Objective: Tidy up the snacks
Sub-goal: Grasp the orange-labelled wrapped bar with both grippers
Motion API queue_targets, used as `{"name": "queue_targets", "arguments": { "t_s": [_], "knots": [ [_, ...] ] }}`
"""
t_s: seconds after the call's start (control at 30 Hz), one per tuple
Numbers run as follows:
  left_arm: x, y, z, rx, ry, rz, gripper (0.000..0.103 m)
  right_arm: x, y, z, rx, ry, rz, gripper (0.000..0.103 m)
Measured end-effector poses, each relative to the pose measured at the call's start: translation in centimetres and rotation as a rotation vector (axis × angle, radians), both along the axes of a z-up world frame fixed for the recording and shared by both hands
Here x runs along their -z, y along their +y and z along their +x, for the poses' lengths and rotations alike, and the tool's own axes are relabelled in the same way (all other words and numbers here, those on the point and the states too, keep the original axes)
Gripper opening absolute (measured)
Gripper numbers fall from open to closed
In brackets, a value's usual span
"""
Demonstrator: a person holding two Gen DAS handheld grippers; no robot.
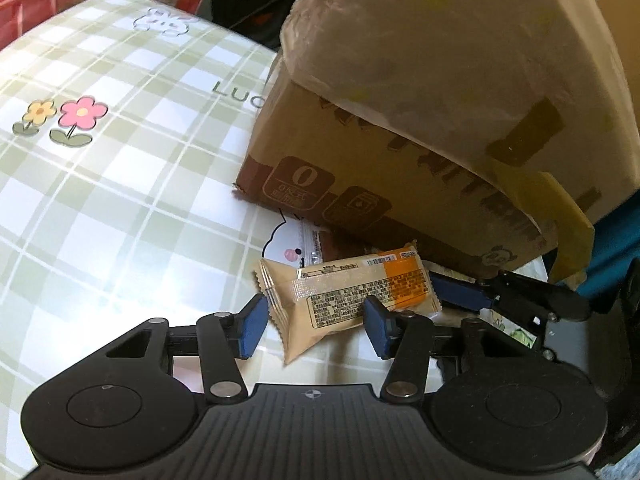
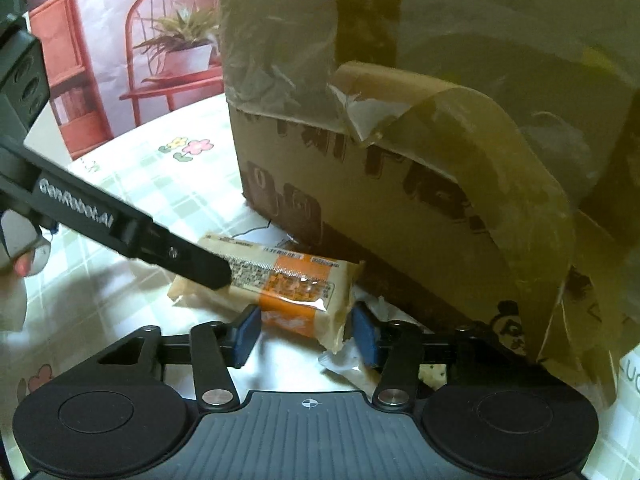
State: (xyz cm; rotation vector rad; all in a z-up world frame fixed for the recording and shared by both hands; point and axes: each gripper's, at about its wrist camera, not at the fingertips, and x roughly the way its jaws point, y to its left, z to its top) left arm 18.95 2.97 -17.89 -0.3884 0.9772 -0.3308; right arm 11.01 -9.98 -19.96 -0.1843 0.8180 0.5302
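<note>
A beige and orange snack packet (image 1: pixel 352 292) lies on the checked tablecloth (image 1: pixel 120 208) in front of a cardboard box (image 1: pixel 420 128). My left gripper (image 1: pixel 316 330) is open, its blue pads either side of the packet's beige end. My right gripper (image 2: pixel 306 336) is open around the packet's orange end (image 2: pixel 296 292). The right gripper's finger (image 1: pixel 460 292) shows in the left wrist view beside the packet. The left gripper's black finger (image 2: pixel 192 264) lies across the packet in the right wrist view. A second clear-wrapped snack (image 2: pixel 352 368) lies under the right gripper.
The box (image 2: pixel 400 160) stands close behind the packet, with loose brown tape (image 2: pixel 500 184) hanging off its flap. Another wrapper (image 1: pixel 310 246) pokes out at the box's base. A red-chair backdrop (image 2: pixel 120 60) stands behind the table.
</note>
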Motion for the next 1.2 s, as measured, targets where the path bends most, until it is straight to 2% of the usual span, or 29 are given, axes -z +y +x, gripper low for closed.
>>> {"name": "queue_targets", "arguments": {
  "t_s": [0.17,0.23,0.3,0.37,0.47,0.57,0.67,0.73,0.9,1.0,1.2],
  "knots": [
    [-0.8,0.4,-1.1,0.011,-0.024,0.026,0.047,-1.0,-0.2,-1.6,0.006,-0.026,0.041,0.035],
    [-1.5,0.7,-1.9,0.020,-0.044,0.030,0.041,-1.7,0.0,-2.2,-0.001,-0.050,0.066,0.033],
    [-2.5,1.0,-2.8,0.054,-0.085,-0.009,0.029,-2.7,0.4,-3.0,-0.027,-0.075,0.092,0.022],
    [-3.7,0.7,-3.6,0.088,-0.126,-0.024,0.029,-3.4,1.6,-3.6,-0.063,-0.094,0.075,0.011],
    [-4.5,0.4,-4.0,0.080,-0.150,0.013,0.029,-3.4,3.5,-3.8,-0.104,-0.113,-0.029,0.011],
    [-4.5,1.8,-4.3,0.017,-0.145,0.024,0.033,-3.2,3.5,-3.7,-0.086,-0.091,-0.022,0.014],
    [-3.7,3.9,-4.3,-0.045,-0.125,0.037,0.047,-2.7,2.9,-3.9,-0.057,-0.070,-0.017,0.028],
    [-3.1,5.2,-4.0,-0.078,-0.100,0.033,0.053,-2.1,2.5,-3.8,-0.038,-0.044,-0.005,0.029],
    [-0.8,5.9,-3.1,-0.055,-0.047,0.030,0.054,-0.5,2.8,-3.1,-0.014,0.006,0.029,0.034],
    [-0.2,5.4,-2.5,-0.038,-0.050,0.037,0.054,0.1,2.8,-2.8,-0.007,0.031,0.030,0.036],
    [0.6,5.0,-1.2,-0.029,-0.049,-0.002,0.058,0.5,3.1,-2.2,-0.009,0.041,0.035,0.036]
  ]
}}
